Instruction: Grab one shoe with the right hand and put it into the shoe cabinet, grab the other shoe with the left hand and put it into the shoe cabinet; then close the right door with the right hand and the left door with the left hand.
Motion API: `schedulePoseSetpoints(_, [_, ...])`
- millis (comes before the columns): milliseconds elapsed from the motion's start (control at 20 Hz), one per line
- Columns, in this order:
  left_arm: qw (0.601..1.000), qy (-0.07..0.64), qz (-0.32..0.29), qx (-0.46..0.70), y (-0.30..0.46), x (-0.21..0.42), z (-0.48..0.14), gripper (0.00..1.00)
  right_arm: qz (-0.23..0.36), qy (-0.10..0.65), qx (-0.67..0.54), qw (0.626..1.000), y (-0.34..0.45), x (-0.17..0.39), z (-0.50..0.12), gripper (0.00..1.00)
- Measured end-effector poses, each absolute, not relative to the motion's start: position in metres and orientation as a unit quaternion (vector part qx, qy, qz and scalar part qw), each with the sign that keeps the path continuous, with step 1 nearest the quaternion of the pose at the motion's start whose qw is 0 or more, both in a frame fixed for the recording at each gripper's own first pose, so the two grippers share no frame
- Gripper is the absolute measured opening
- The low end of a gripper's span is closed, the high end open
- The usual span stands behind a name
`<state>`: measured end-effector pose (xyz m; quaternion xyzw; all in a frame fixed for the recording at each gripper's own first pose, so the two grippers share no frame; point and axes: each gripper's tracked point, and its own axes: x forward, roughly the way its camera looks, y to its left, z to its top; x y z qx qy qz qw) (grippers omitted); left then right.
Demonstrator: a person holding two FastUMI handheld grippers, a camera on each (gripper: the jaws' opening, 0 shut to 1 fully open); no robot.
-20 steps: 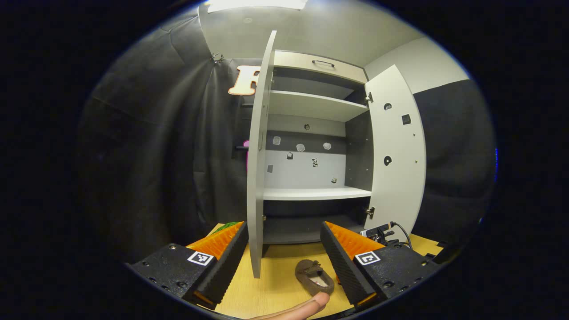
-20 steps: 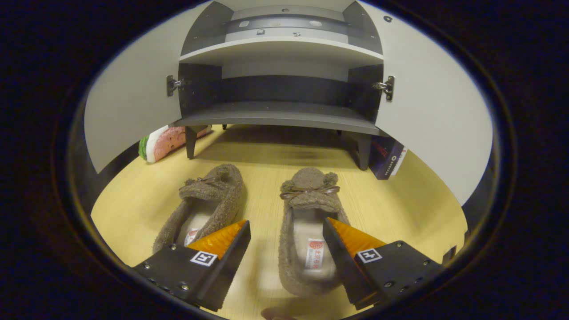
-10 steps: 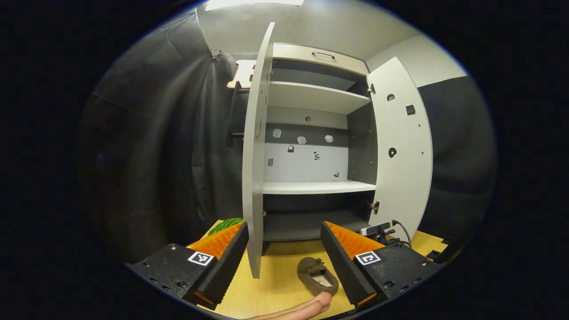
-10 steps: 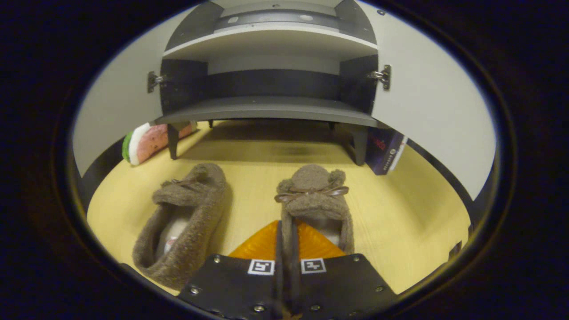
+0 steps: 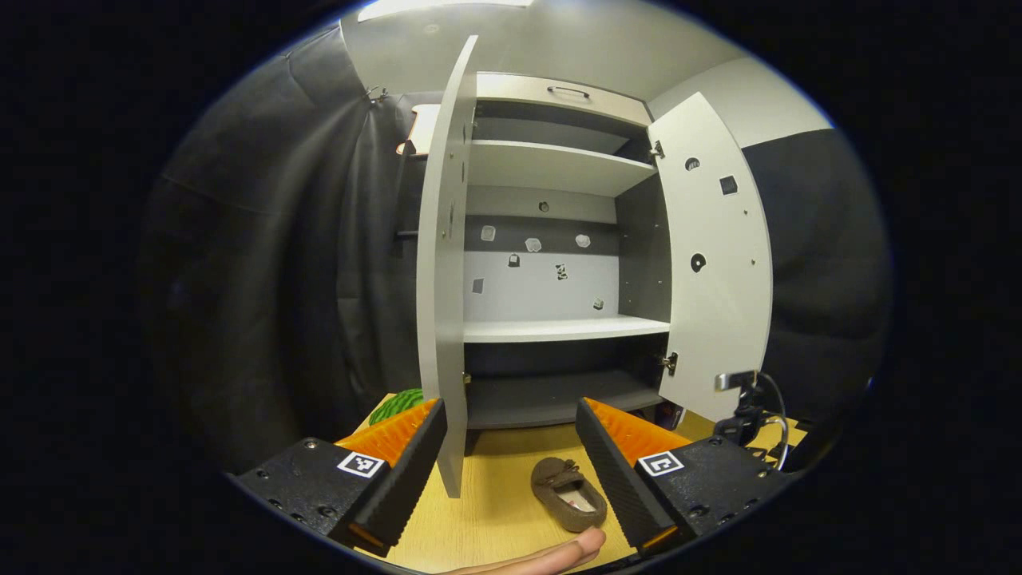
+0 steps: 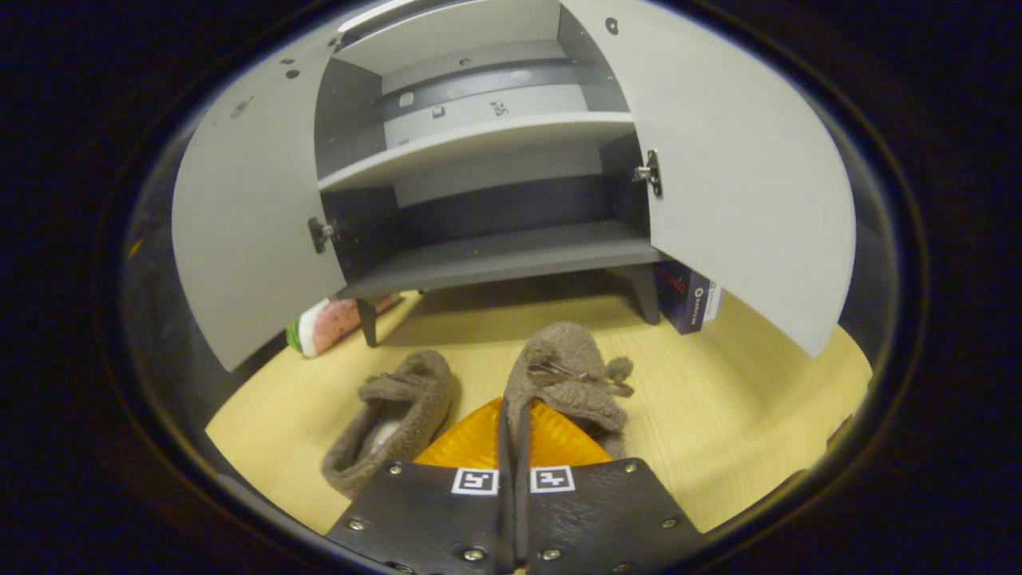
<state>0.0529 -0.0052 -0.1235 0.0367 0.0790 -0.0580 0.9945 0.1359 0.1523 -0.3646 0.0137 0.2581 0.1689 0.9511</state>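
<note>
A: Pale wooden floor, black cloth behind, and the cabinet standing on it with both doors swung wide.

B: Where are the shoes?

A: Both in front of the cabinet. The right gripper has its fingers pressed together on the side wall of one shoe, whose toe points at the bottom shelf and looks tilted up. The other shoe lies just beside it, on the floor.

B: And the left gripper?

A: The left gripper hangs farther out from the cabinet, jaws spread, holding nothing.

B: What could go wrong?

A: I'd judge the grip thin: soft fleece pinched at one edge, so the shoe may sag or slip out on the way to the shelf. Its drooping toe could catch the shelf's front lip.

B: Anything in the way?

A: The left door stands edge-on near the left gripper. A watermelon toy lies by the cabinet's left leg, a dark box by its right leg. Neither blocks the shelf.
</note>
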Motion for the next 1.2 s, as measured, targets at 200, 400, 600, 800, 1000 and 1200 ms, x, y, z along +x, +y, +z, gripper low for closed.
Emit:
schedulePoseSetpoints(200, [0.994,0.082,-0.058,0.038,-0.005,0.054,-0.13,1.0,0.176,0.197,-0.008,0.965,0.149,0.137,-0.296,0.0])
schedulePoseSetpoints(400, [0.994,0.089,-0.053,0.031,-0.008,0.058,-0.137,1.0,0.179,0.131,-0.049,0.974,0.158,0.145,-0.226,0.01])
schedulePoseSetpoints(600, [0.994,0.09,-0.06,0.034,-0.017,0.059,-0.141,1.0,0.185,0.092,-0.052,0.977,0.177,0.162,-0.164,0.01])
schedulePoseSetpoints(800, [0.994,0.078,-0.059,0.04,-0.023,0.064,-0.131,1.0,0.2,0.058,-0.037,0.977,0.196,0.188,-0.098,0.01])
schedulePoseSetpoints(1000, [0.995,0.064,-0.066,0.035,-0.034,0.075,-0.113,0.99,0.205,0.043,-0.038,0.977,0.209,0.225,-0.049,0.01])
schedulePoseSetpoints(1200, [0.996,0.05,-0.069,0.021,-0.039,0.088,-0.103,0.99,0.197,0.051,-0.06,0.977,0.215,0.283,-0.029,0.01])
